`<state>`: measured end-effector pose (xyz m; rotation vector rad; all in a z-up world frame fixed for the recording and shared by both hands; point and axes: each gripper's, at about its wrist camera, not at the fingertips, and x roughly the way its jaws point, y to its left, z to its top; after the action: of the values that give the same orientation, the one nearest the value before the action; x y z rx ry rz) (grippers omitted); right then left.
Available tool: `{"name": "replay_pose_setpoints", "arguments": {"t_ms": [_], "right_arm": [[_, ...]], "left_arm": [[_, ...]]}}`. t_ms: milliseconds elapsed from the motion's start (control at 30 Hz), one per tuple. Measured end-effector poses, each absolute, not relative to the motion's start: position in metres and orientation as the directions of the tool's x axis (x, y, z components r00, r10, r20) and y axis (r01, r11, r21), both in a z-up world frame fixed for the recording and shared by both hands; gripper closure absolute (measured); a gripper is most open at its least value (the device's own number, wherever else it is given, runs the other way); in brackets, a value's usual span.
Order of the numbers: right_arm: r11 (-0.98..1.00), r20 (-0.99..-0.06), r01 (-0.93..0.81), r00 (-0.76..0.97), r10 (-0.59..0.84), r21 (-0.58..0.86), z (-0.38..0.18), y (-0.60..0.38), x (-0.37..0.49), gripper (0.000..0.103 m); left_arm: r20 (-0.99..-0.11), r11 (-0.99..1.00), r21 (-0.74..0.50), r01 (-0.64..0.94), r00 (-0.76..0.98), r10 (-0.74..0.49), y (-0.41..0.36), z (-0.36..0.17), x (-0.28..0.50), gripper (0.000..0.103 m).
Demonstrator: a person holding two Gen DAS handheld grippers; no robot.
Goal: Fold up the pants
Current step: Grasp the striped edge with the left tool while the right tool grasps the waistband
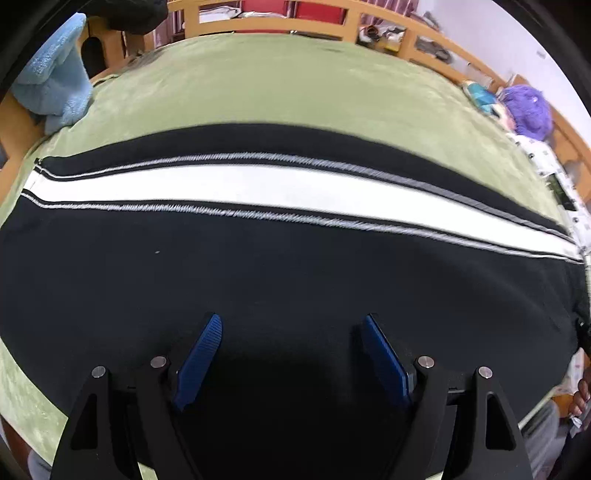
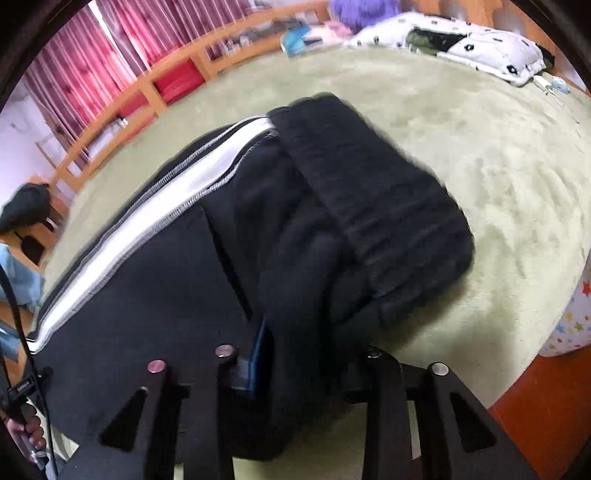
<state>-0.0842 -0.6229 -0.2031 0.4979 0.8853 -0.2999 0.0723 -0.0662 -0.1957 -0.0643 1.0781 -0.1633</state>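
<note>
The pants [image 1: 258, 273] lie flat across the bed's green blanket [image 1: 280, 85], which is a short, velvety plush. They are black, soft, fleece-like knit, with a broad white stripe [image 1: 236, 184] down the side edged by thin grey zigzag stitching. In the right wrist view the waistband [image 2: 384, 206], thick and ribbed with elastic gathers, is bunched and humped at the near end, the stripe running away toward the left.

The left gripper [image 1: 291, 332] hovers over the plain black cloth, its ridged blue pads [image 1: 199, 362] well apart with only fabric below. The right gripper [image 2: 314, 354] has black cloth bunched up between its fingers near the waistband; one blue pad [image 2: 260, 354] presses against the fold, the other is hidden, so it looks clamped on the pants.

A wooden slatted rail [image 1: 266, 18] bounds the bed, with pink curtains [image 2: 85, 70] behind. A fluffy blue towel [image 1: 55, 81] hangs at one corner. No writing is legible.
</note>
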Motion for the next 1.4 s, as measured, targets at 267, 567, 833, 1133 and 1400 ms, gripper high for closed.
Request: {"name": "replay_pose_setpoints", "arguments": {"t_ms": [267, 567, 833, 1133, 1400], "right_arm": [[0.898, -0.714, 0.427, 0.662, -0.228, 0.109, -0.123, -0.61, -0.099, 0.053], [0.984, -0.672, 0.149, 0.739, -0.043, 0.101, -0.126, -0.534, 0.029, 0.042], [0.993, -0.783, 0.109, 0.621, -0.027, 0.053, -0.195, -0.527, 0.099, 0.057], [0.958, -0.796, 0.285, 0.571, -0.2, -0.036, -0.177, -0.575, 0.062, 0.075], [0.898, -0.808, 0.423, 0.482, -0.34, -0.125, -0.168, -0.579, 0.008, 0.074]], "left_arm": [[-0.821, 0.971, -0.225, 0.074, 0.522, -0.23, -0.061, -0.171, 0.093, 0.026], [-0.795, 0.942, -0.27, 0.201, 0.506, -0.335, -0.132, -0.168, 0.138, 0.026], [-0.846, 0.98, -0.082, 0.179, 0.508, -0.163, -0.148, -0.2, 0.18, 0.026], [-0.842, 0.997, -0.03, -0.066, 0.539, 0.011, -0.01, -0.197, 0.194, 0.024], [-0.843, 0.952, 0.039, -0.304, 0.501, 0.195, 0.139, -0.207, 0.164, 0.024]]}}
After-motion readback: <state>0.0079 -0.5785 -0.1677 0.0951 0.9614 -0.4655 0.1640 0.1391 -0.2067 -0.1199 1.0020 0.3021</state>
